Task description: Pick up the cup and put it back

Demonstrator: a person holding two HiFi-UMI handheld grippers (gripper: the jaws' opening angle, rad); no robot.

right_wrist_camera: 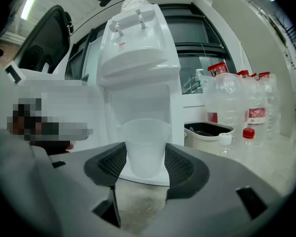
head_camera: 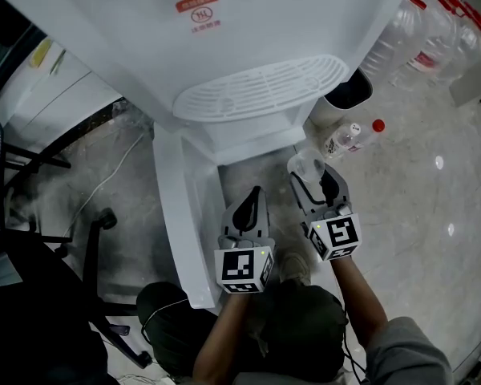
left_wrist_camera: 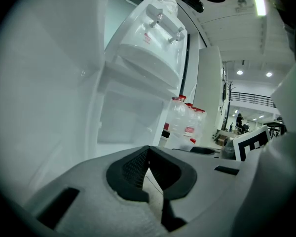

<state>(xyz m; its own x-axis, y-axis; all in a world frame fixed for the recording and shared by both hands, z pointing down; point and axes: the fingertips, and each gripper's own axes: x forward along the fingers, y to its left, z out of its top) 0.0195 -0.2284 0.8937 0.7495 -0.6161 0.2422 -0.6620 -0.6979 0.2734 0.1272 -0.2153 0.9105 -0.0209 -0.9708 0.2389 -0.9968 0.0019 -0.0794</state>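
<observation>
A clear plastic cup (right_wrist_camera: 145, 149) stands upright between the jaws of my right gripper (right_wrist_camera: 145, 164), whose pads press on its sides. From the head view, the cup (head_camera: 307, 165) is at the tip of the right gripper (head_camera: 314, 179), just right of the white water dispenser (head_camera: 248, 46) and below its drip grille (head_camera: 260, 87). My left gripper (head_camera: 254, 195) is shut and empty, pointing at the dispenser's lower front. In the left gripper view its jaws (left_wrist_camera: 148, 152) meet at the tip with nothing between them.
A beige bin (head_camera: 345, 95) and a small red-capped bottle (head_camera: 357, 135) sit right of the dispenser. Large water bottles (head_camera: 425, 38) stand behind them. An office chair (head_camera: 32, 239) and cables are at the left. The floor is polished stone.
</observation>
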